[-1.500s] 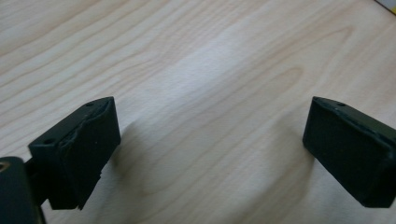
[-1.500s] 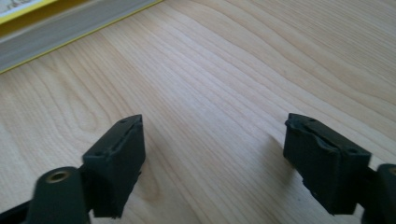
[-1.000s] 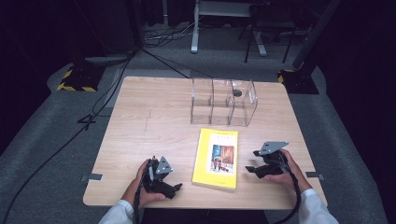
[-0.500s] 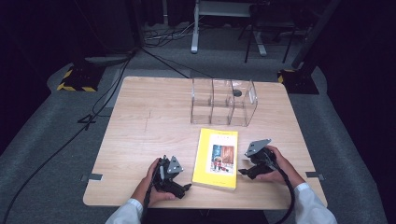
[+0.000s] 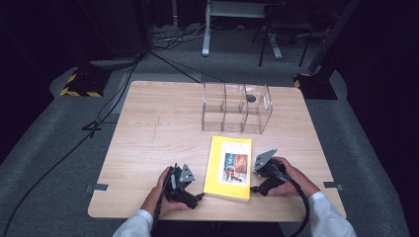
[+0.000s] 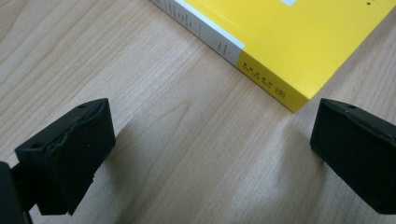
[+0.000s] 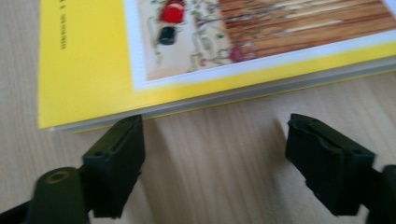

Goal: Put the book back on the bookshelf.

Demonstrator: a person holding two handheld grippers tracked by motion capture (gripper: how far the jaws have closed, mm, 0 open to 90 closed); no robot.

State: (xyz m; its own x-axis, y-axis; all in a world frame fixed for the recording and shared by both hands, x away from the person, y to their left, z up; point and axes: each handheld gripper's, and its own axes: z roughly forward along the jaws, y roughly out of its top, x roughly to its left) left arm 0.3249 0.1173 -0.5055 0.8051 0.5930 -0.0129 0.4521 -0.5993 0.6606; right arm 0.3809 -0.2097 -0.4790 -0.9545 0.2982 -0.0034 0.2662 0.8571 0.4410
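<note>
A yellow book (image 5: 230,168) with a picture on its cover lies flat near the table's front edge. My left gripper (image 5: 199,197) rests on the table at the book's left, open. In the left gripper view the book's near corner (image 6: 280,51) lies just ahead of the left gripper (image 6: 212,154), with bare wood between the jaws. My right gripper (image 5: 255,189) sits low at the book's right edge. Its jaws have just been opening and stand wide apart, with nothing between them. In the right gripper view the book's page edge (image 7: 233,95) runs just beyond the right gripper (image 7: 219,163).
A clear plastic organizer (image 5: 236,107) with three compartments stands upright behind the book at the table's far middle. The wooden table (image 5: 153,128) is bare on its left half. Cables and stands lie on the grey floor beyond.
My right gripper has slid left up to the book's right edge and its jaws have spread wider. The left gripper has barely shifted. The book has not moved.
</note>
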